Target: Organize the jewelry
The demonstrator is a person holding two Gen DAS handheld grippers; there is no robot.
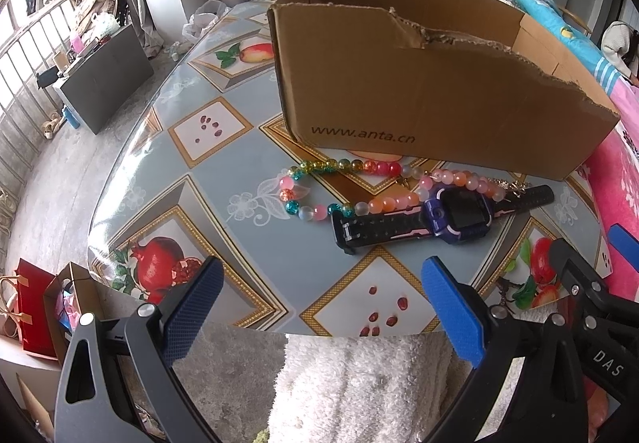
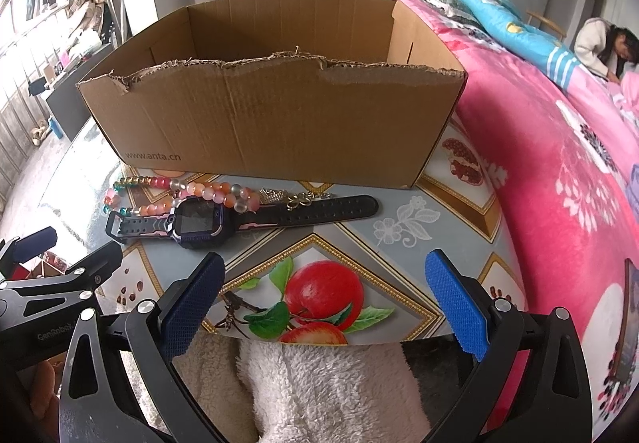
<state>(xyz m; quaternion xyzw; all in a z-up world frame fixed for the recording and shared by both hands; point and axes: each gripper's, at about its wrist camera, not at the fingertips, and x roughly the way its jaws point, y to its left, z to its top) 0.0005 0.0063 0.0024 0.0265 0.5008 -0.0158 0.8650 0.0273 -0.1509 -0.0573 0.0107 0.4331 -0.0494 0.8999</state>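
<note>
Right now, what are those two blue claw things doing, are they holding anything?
Left gripper: open, holding nothing, short of the watch.
Right gripper: open, holding nothing, above the table edge.

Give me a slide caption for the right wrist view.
Open right tool faces watch and bead necklace before cardboard box.

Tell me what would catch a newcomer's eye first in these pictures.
Probably the big open cardboard box with its torn front rim, standing mid-table. Just in front of it lie a colourful bead necklace and a purple-faced watch partly overlapping it, on the fruit-print tablecloth.
</note>
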